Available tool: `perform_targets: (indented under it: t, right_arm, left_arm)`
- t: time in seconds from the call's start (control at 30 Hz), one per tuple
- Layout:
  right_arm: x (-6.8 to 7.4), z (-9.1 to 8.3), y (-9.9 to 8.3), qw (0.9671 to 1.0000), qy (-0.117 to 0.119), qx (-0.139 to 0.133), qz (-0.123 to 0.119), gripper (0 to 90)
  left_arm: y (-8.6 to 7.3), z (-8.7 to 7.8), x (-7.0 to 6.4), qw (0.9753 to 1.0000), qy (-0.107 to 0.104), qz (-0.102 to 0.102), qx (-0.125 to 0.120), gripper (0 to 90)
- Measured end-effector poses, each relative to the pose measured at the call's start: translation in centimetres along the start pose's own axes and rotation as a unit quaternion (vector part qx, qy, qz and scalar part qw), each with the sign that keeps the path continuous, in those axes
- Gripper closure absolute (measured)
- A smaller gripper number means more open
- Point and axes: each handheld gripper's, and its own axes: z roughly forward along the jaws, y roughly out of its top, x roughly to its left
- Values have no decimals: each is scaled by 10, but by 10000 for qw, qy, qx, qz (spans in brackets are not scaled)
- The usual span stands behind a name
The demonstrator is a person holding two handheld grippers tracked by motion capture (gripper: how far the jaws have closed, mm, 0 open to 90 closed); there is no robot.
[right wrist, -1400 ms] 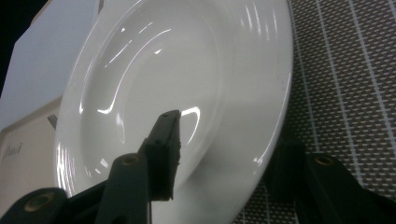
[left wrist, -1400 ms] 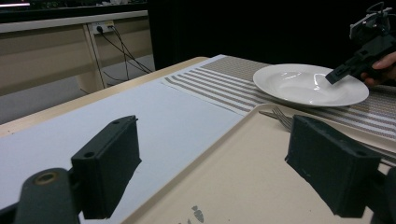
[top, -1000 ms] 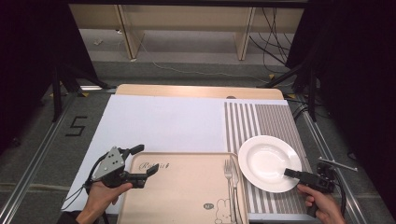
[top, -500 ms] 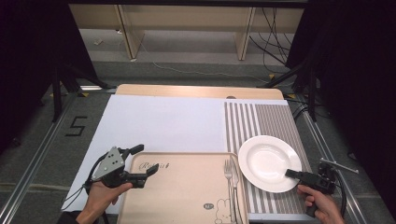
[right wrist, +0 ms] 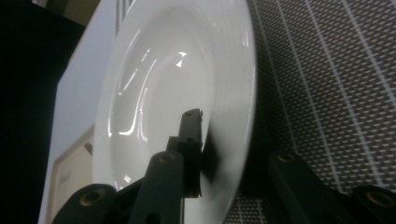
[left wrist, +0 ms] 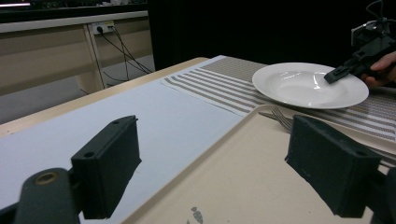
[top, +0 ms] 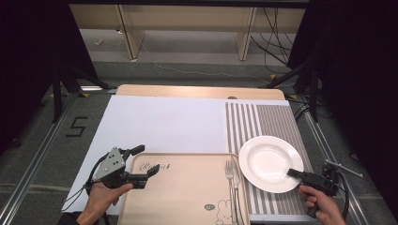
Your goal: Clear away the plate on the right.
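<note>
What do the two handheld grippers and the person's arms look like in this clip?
Both tools are black, with blocky rectangular jaws on pivoting links with brass-coloured eyelets at the joints. The left gripper carries a grey three-cornered plate on top and trails a thin black cable. The right gripper has a boxy black body and a looping black cable. A dark sleeve edge shows at the left forearm; the hands wear no gloves.
</note>
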Motion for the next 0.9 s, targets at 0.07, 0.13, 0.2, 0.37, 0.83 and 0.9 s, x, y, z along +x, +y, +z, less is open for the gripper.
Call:
perform_targets:
  t: [0.07,0.13,0.2,0.37,0.83,0.9]
  right_arm:
    - [0,0,0,9998,55,-100,139,779]
    - [0,-2,0,9994,225,-67,257,795]
    - [1,-1,-1,9985,204,-234,457,805]
    - [0,-1,-2,9979,198,-319,521,815]
    - [-4,-4,-7,9914,552,-475,1083,806]
    - [-6,-4,-8,9915,603,-570,998,801]
  left_arm:
    - [0,0,0,10000,-1,-6,-1,164]
    - [0,0,0,10000,-2,-3,-1,163]
    - [0,0,0,10000,3,-4,-9,163]
    - [0,0,0,10000,4,-5,1,164]
    - [0,0,0,10000,11,-9,-29,167]
    - [1,-1,0,10000,0,-3,-29,169]
